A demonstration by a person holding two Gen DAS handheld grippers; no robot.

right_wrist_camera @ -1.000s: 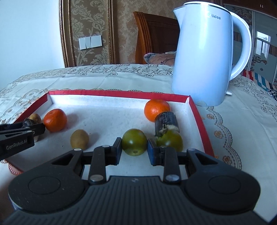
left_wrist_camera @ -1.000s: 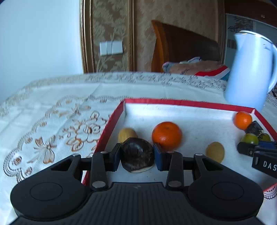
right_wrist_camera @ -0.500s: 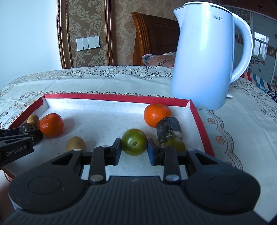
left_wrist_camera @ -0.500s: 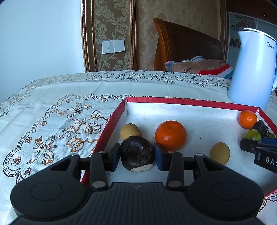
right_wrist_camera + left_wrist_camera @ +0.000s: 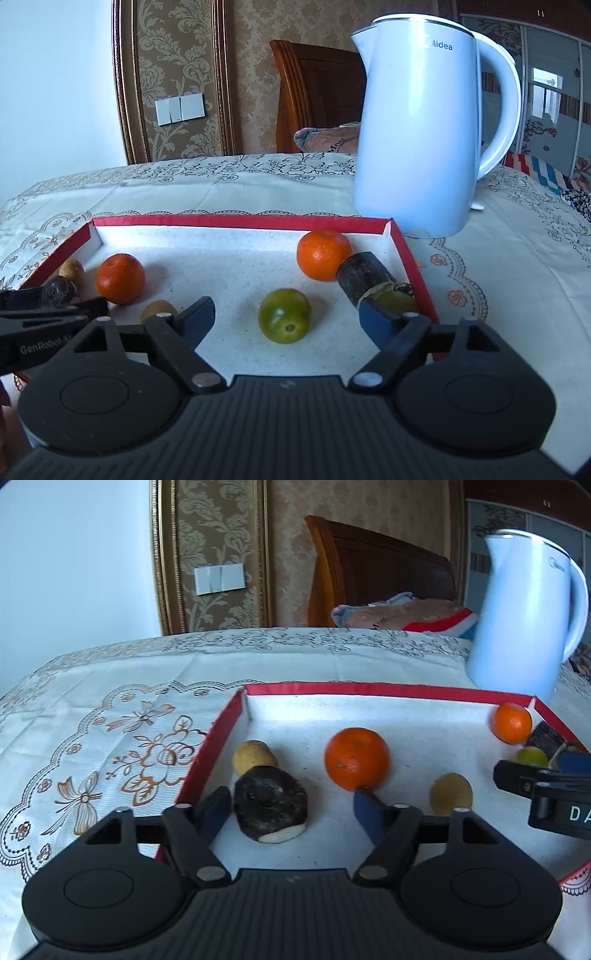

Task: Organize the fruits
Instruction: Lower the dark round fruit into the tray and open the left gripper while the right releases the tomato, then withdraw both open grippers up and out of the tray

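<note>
Now both hand-held grippers are opening, the left hand-held gripper releasing the dark fruit and the right hand-held gripper the green fruit, each apparently placed in the red-rimmed tray.

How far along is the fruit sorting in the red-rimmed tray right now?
All the fruit in view sits in the red-rimmed tray. The left gripper is opening around the dark brown cut root, the right gripper around the green round fruit. Left: withdrawing both grippers.
</note>
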